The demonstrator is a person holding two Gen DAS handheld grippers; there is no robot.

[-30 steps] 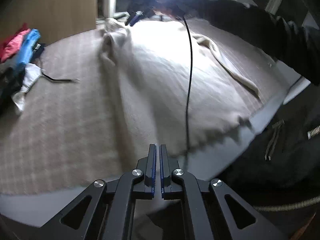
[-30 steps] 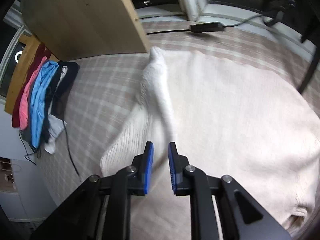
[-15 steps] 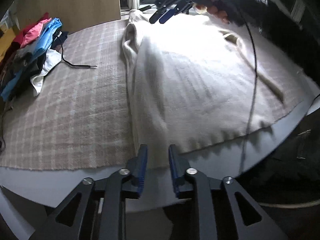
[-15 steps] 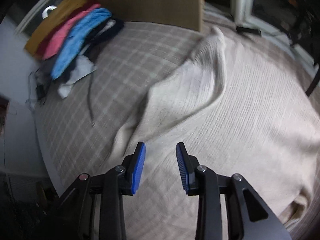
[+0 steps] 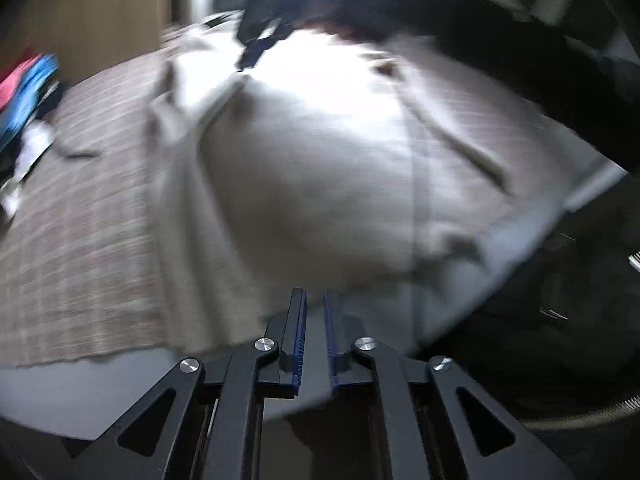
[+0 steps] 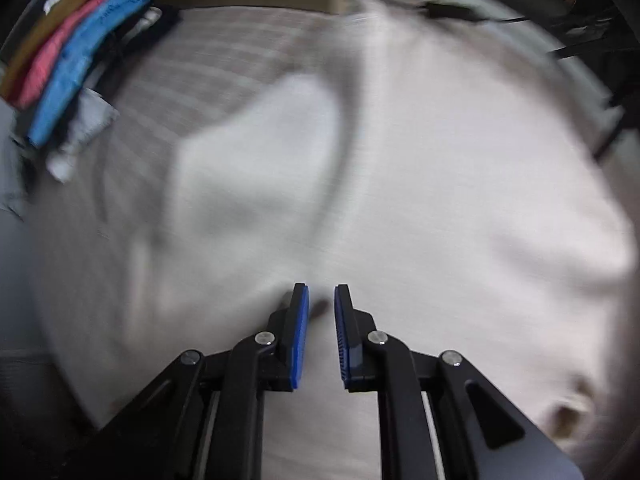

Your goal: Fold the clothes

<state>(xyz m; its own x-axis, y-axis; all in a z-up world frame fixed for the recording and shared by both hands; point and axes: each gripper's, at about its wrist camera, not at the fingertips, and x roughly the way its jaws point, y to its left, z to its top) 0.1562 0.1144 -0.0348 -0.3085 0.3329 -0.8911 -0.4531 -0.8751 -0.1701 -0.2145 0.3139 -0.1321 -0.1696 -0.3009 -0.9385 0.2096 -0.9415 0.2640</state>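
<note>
Stacked garments [image 6: 80, 64], far left of the right wrist view: lying in a row of yellow, pink, blue and dark pieces along the edge of the checked cover [image 5: 80, 216]; looking folded already, though blurred.

Cream knit sweater [image 5: 304, 184]: lying spread over the checked cover, hem toward the near edge, body mostly flat. One sleeve [image 6: 260, 152] lying doubled over onto the left part of the body, raising a soft ridge. Collar area and far sleeve too smeared by motion to read.

Left gripper [image 5: 315, 300]: hovering over the near hem, jaws parted by a narrow gap, gripping nothing.

Right gripper [image 6: 321, 296]: hanging low over the sweater's upper body, just beside the turned-in sleeve, jaws slightly apart, no cloth between them as far as the blur allows.

Person's dark sleeve [image 5: 500, 52], far right of the left wrist view: reaching across the top of the sweater.

Handling note, as a judgement: fitting either a sleeve fold being set or a side fold being prepared. Pinching only the top knit layer at an edge, not mid-panel; lifting low and drawing flat to avoid dragging the whole body; keeping both grips level so the crease runs straight; smoothing the ridge before any further fold.
</note>
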